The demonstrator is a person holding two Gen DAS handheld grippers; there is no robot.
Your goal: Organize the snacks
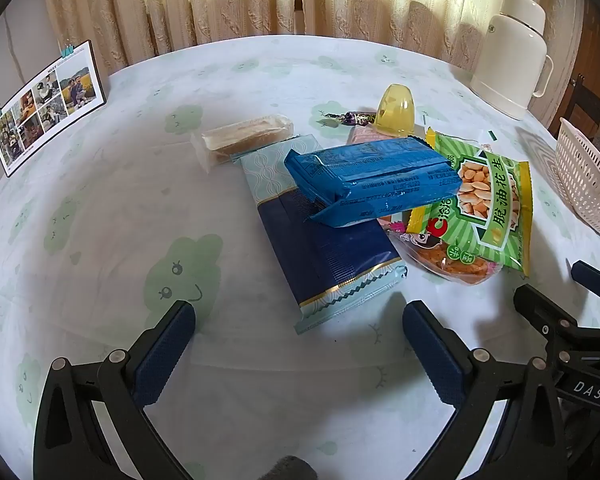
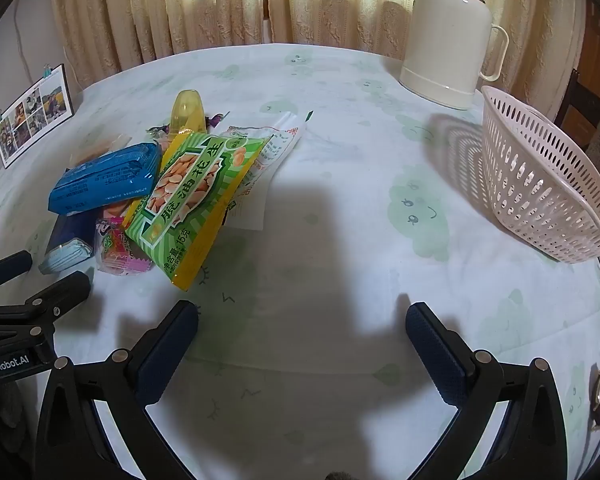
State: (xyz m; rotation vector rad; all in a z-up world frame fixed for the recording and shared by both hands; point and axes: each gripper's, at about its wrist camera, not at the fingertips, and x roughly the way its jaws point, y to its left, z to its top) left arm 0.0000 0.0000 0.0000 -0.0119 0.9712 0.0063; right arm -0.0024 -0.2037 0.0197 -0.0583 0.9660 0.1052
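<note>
Zero snacks sorted so far, I'd judge: whole snack pile [image 2: 140, 200] sits mid-left of right wrist frame w/ blue pack [image 1: 372, 176] on top, basket [image 2: 548, 196] at right edge looks empty; left gripper [image 1: 300, 356] & right gripper [image 2: 302, 356] both spread wide, holding nothing

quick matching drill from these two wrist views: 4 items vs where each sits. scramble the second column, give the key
Items:
1. blue packet
2. peanut bag
3. basket
4. flask

Places:
A. far right of the table, beside the curtain
B. right edge of the table, nothing showing inside
C. on top of the long navy pack
D. leaning on the pile's right side

Pairs: 1-C, 2-D, 3-B, 4-A
</note>
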